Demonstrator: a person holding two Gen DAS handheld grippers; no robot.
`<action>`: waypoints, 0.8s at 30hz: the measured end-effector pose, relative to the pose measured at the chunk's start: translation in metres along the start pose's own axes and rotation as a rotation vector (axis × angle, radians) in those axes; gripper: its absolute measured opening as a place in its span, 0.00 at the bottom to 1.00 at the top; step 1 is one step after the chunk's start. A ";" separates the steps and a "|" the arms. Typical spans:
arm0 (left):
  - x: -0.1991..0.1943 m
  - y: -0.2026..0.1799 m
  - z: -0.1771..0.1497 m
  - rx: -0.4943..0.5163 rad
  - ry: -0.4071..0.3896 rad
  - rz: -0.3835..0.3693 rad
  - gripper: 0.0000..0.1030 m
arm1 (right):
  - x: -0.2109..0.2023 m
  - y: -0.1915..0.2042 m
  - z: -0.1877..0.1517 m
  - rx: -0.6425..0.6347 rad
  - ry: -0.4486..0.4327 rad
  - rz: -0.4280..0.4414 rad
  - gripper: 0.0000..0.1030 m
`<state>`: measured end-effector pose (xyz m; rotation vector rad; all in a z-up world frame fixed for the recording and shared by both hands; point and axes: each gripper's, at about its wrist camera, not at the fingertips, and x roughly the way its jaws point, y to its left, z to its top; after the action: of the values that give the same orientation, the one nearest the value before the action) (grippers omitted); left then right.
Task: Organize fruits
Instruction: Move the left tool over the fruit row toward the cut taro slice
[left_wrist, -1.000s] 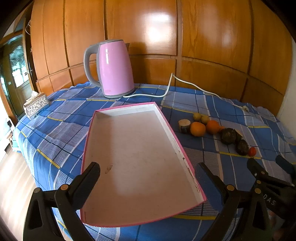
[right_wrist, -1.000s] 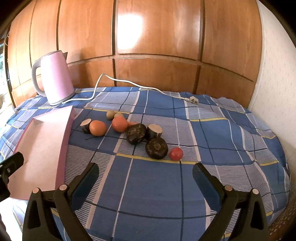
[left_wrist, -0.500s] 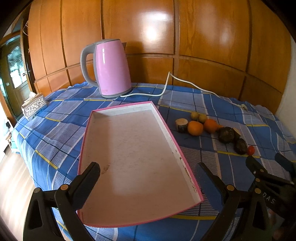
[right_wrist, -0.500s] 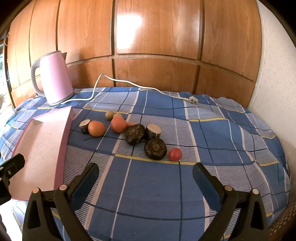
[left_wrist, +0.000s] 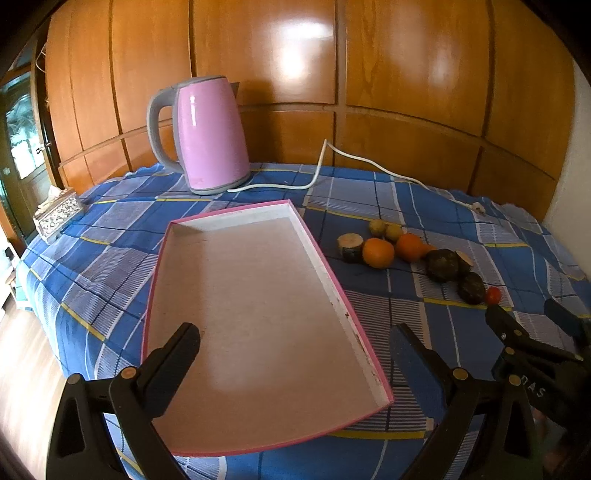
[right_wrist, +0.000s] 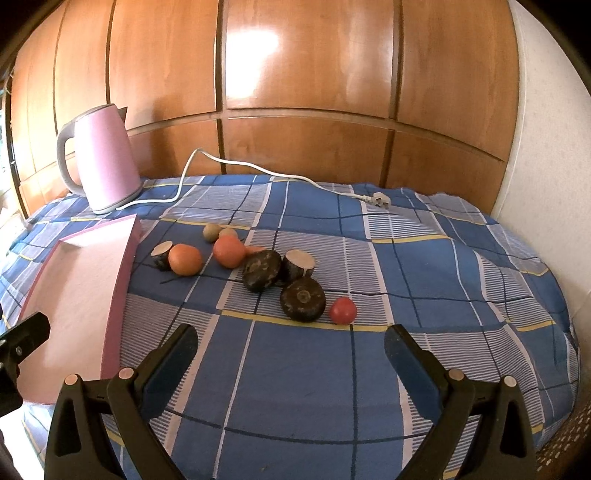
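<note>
Left wrist view: blue plaid cloth (left_wrist: 110, 229) covers the whole table. Pink tray (left_wrist: 258, 317) lies flat at centre, long axis running from 6 toward 12 o'clock, nothing in it. Pink kettle (left_wrist: 210, 136) upright at 11 o'clock, past the tray's far edge; white cord (left_wrist: 321, 162) trails from its base toward 2 o'clock. Left gripper (left_wrist: 295, 343) level, low over the tray's near end, jaws wide apart, nothing between them; left finger over the tray floor, right finger over cloth just outside the tray's right rim. Right gripper (left_wrist: 535, 317) shows at 4 o'clock, tips near the small fruit.

Right wrist view: right gripper (right_wrist: 291, 343) hovers level above bare cloth, jaws wide apart and empty. Fruit row lies on the cloth at 12 o'clock, right of the tray: two oranges (right_wrist: 185, 259), dark round fruits (right_wrist: 303, 299), cut pieces showing pale faces (right_wrist: 300, 263), two small tan fruits (right_wrist: 211, 232), a small red one (right_wrist: 343, 311) nearest, just beside a dark fruit.
</note>
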<state>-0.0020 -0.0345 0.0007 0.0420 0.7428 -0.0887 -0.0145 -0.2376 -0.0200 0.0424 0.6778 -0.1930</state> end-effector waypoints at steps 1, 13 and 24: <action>0.001 -0.001 0.000 0.002 0.003 -0.005 1.00 | 0.001 0.000 0.000 0.001 0.000 -0.001 1.00; 0.017 -0.002 0.003 -0.027 0.095 -0.210 1.00 | 0.031 -0.053 0.002 0.139 0.076 -0.098 1.00; 0.033 0.003 0.033 0.007 0.128 -0.364 0.92 | 0.079 -0.144 -0.006 0.338 0.172 -0.331 1.00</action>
<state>0.0442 -0.0362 0.0027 -0.0825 0.8720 -0.4384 0.0147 -0.3915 -0.0707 0.2743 0.8161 -0.6271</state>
